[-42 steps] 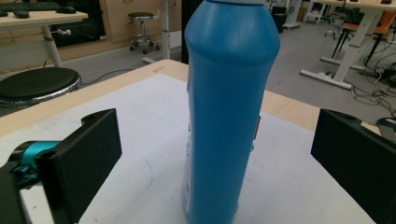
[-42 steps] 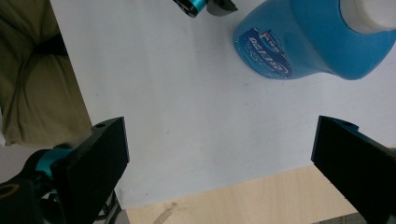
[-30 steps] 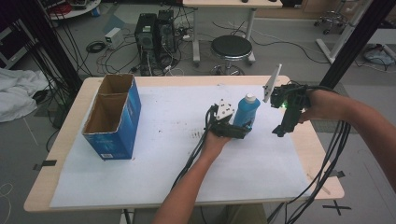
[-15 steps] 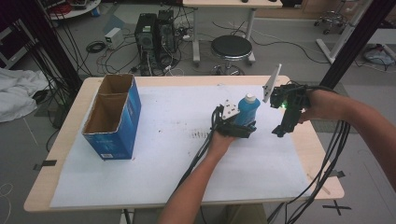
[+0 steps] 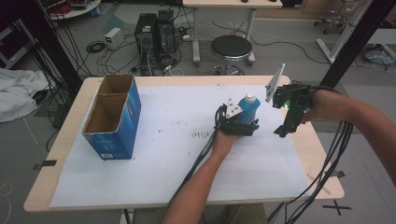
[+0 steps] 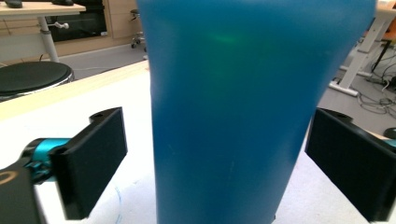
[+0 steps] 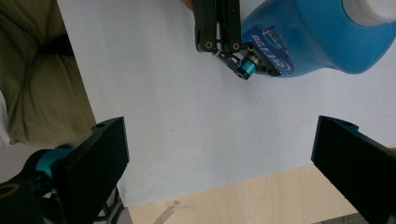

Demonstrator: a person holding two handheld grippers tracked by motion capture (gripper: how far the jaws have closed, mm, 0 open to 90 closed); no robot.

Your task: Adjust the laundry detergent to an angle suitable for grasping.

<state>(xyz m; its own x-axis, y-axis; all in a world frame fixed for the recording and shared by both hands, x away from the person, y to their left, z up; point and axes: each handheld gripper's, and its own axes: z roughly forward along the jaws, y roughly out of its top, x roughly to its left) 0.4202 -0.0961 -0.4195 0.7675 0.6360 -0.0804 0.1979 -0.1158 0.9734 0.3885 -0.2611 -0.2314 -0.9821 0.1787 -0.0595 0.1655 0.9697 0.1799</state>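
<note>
High view: blue bottle with white cap, upright on the white sheet, toward the worktop's far right corner. Left gripper set around its base. Right gripper hangs near the right edge, apart from the bottle. Blue cardboard box, open-topped, near the left edge.

Left gripper view: bottle between the jaws, which have just been closing; gaps remain on both sides, so not yet clenched.

Right gripper view: jaws spread wide, released, nothing between them; bottle and left gripper beyond.
</note>
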